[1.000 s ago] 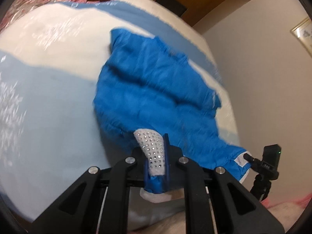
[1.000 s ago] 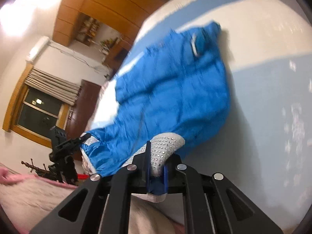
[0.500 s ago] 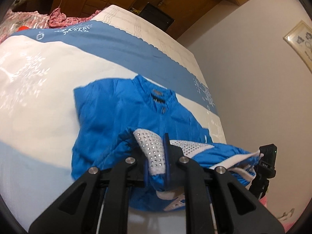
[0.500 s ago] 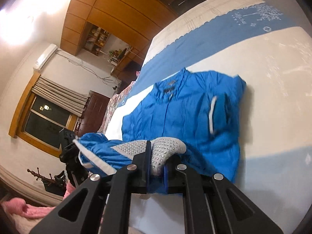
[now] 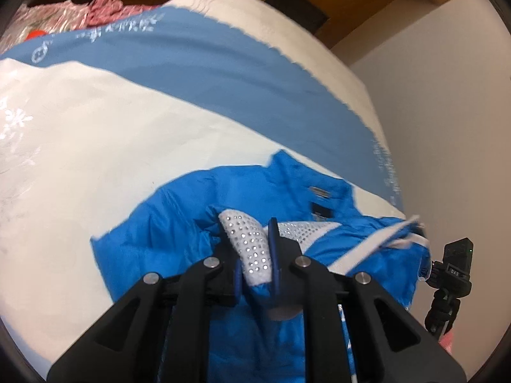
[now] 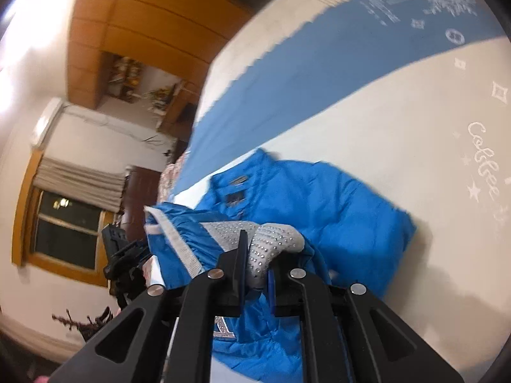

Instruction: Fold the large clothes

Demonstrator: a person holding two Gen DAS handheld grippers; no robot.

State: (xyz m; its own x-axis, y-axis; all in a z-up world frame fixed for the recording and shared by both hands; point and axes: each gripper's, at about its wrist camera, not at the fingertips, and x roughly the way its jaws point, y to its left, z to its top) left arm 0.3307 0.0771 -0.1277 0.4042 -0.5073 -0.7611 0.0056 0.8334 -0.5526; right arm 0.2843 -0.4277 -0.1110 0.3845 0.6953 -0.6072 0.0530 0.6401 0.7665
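A bright blue padded jacket (image 5: 198,204) with white trim and a dark collar label lies on the bed, collar toward the far side; it also shows in the right wrist view (image 6: 335,204). My left gripper (image 5: 255,242) is shut on the jacket's hem, a silver studded patch between its fingers. My right gripper (image 6: 255,255) is shut on the same hem edge with a studded patch. Both hold the lower part lifted and doubled over the body, toward the collar.
The bed cover (image 5: 95,146) is white with wide blue bands. A camera on a tripod (image 5: 453,268) stands beside the bed and also shows in the right wrist view (image 6: 118,255). Wooden cabinets (image 6: 153,25) and a window (image 6: 67,226) are behind.
Both grippers have lifted the jacket's hem from the near edge and carried it forward over the jacket toward the collar. The jacket now looks doubled over.
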